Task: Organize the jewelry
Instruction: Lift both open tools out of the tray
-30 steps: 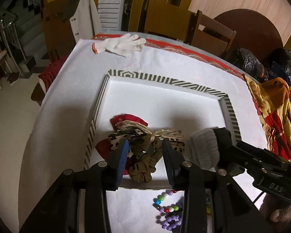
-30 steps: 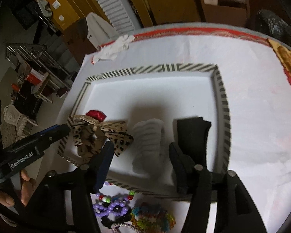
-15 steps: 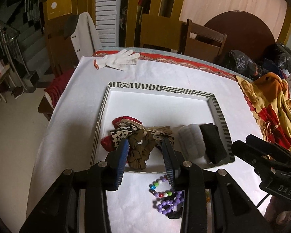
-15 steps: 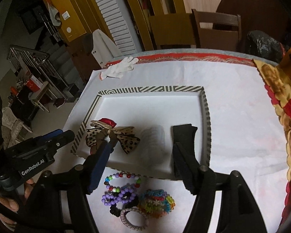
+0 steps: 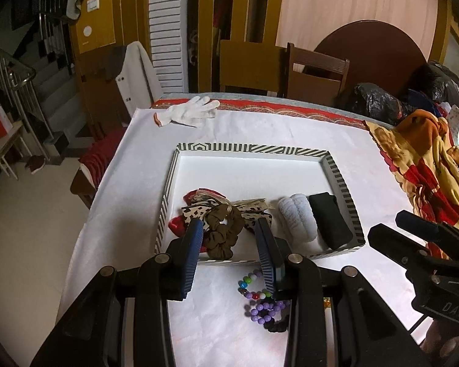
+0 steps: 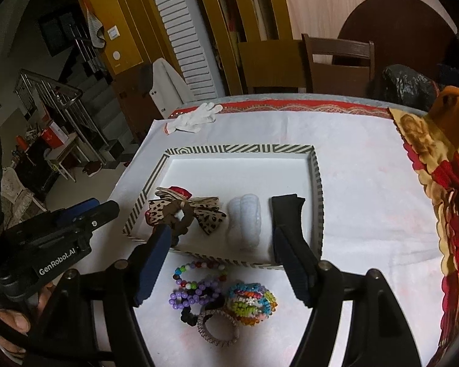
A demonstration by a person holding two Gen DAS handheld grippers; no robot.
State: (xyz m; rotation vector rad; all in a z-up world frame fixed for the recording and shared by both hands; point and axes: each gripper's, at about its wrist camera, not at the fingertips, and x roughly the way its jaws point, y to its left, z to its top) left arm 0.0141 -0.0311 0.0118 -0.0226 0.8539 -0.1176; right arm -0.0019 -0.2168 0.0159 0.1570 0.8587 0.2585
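Bracelets (image 6: 222, 295) lie heaped on the desk (image 6: 367, 214) just before the striped tray (image 6: 318, 183). Both tongs, left (image 5: 229, 253) and right (image 6: 223, 263), hover wide open, empty. Next move, likely: lower onto 1 bracelet, carry it into the tray.

White lettering reading "GenRobot.AI" runs along the black body of the left tongs (image 6: 73, 217), seen from the right wrist view at the left edge. In the left wrist view, the black body of the right tongs (image 5: 419, 232) carries faint raised letters near its lower right, of which only "DAS" can be made out. A further scrap of white print sits at the far left edge of the right wrist view, too cut off to read.
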